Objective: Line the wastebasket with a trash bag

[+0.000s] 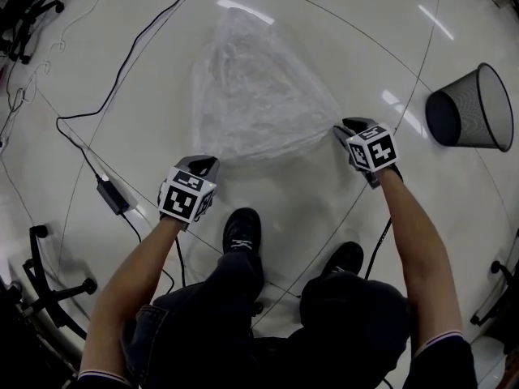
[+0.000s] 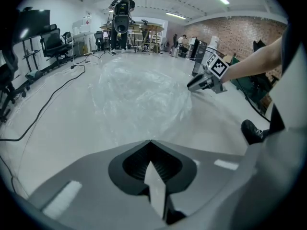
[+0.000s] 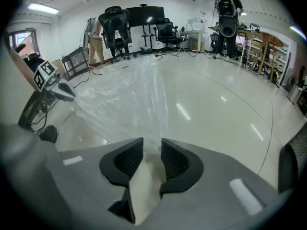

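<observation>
Early days on this one, by the look of it. Looking down at a clear trash bag (image 1: 251,96) spread loosely on the glossy floor (image 1: 324,209) in the middle of the head view, well apart from the wastebasket (image 1: 474,108) over at the far right edge. Hard to say from this angle whether upright or tipped. So nothing lined yet. Probably left to do: opening the bag's mouth, carrying it over, pushing it inside and folding the rim over the edge. Got the left gripper (image 1: 207,165) at the bag's lower left corner, clamped fully shut, apparently on a pinch of film, though too thin to confirm. Got the right gripper (image 1: 347,128) at the lower right corner, jaws roughly halfway apart, film running into the gap but not pressed, so no real hold there. Worth comparing views too. Only from the head view: the whole wastebasket and its distance from the bag, plus the shoes (image 1: 242,229) and the black cable (image 1: 122,71) at upper left. Only from the right gripper view: the gap between the ribbed pads (image 3: 129,162). Only from the left gripper view: jaw tips meeting flush, and a brick wall (image 2: 240,32) at upper right.
</observation>
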{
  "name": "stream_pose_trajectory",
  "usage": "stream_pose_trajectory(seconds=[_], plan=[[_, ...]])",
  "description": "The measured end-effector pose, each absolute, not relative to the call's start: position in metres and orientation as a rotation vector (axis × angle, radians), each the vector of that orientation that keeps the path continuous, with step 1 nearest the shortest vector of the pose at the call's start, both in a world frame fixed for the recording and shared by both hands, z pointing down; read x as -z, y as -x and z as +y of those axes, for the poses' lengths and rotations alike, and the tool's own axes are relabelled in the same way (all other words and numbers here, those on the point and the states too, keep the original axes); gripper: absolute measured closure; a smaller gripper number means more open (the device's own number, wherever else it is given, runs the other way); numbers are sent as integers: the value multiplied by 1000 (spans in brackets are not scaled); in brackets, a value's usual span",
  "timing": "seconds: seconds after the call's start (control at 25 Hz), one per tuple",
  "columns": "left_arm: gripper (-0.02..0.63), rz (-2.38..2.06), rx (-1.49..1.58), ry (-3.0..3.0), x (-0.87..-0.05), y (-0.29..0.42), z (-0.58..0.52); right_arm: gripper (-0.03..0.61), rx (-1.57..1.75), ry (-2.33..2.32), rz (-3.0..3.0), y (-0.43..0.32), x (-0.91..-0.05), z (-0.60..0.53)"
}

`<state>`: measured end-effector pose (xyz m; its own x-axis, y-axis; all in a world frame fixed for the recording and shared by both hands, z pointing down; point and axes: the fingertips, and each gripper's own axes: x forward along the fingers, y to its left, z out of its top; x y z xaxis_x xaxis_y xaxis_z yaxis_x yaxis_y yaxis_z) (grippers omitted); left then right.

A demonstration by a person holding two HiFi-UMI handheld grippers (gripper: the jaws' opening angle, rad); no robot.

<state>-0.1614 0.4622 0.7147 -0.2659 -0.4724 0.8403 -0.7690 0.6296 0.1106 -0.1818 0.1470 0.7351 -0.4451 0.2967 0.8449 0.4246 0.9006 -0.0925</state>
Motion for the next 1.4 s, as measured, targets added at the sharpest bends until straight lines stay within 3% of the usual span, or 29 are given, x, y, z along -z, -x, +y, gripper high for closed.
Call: stream_pose_trajectory(seconds=[0.08,0.16,0.52,0.88,1.4], plan=[[603,-1920,-406,-982,-714,162,463,537,198,528,-2052,180,-736,151],[603,-1924,-406,-979,-713,162,464,571,218,543,-2050,177,-734,155],[603,-2014,-428,-994,-676,188,458,574,184,543,-2190,178,-668,146],[603,-2119,-503,-1215,-563,205,419,575,164,497,-2406,169,-554,126],[601,-2211,-457,-1430,-425,190,363,575,257,267,-2583,95,-420,63]])
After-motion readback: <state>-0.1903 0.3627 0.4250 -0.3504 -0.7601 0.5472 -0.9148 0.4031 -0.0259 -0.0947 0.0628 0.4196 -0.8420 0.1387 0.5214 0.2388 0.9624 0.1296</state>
